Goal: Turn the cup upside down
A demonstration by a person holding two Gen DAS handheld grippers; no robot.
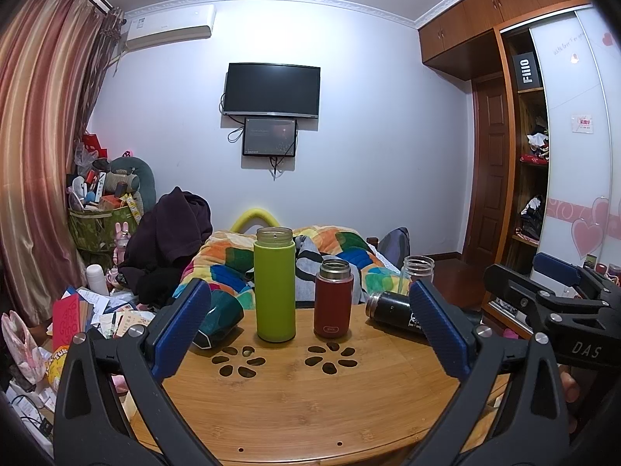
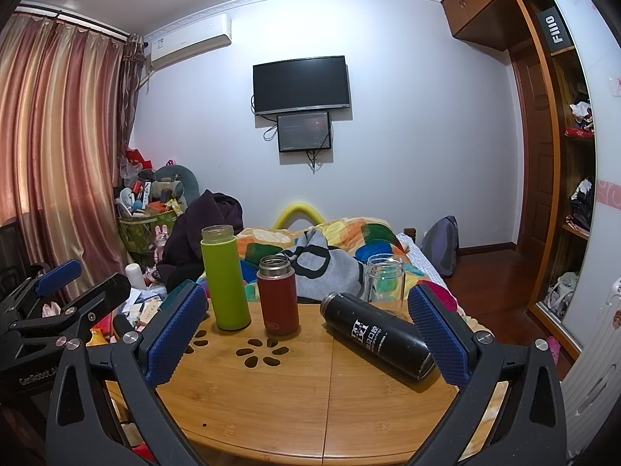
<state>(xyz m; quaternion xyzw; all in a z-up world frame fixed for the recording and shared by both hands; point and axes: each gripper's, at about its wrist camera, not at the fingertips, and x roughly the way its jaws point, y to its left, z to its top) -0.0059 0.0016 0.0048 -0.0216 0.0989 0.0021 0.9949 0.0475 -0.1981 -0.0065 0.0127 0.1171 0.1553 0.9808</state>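
Black cup (image 2: 375,334) lying on its side on the wooden table (image 2: 295,400), base partly hidden behind the right gripper's (image 2: 308,339) right pad, mouth pointing away toward the left. Sitting just inside wide-spread jaws, untouched. In the left view, mostly masked by the left gripper (image 1: 310,334) (also gaping, holding nothing). Farther back: red flask (image 2: 278,295), green bottle (image 2: 225,277), glass jar (image 2: 384,277) standing upright.

White wall with a dark television (image 1: 273,89), striped curtains (image 1: 39,124) left, wooden wardrobe (image 1: 516,116) right
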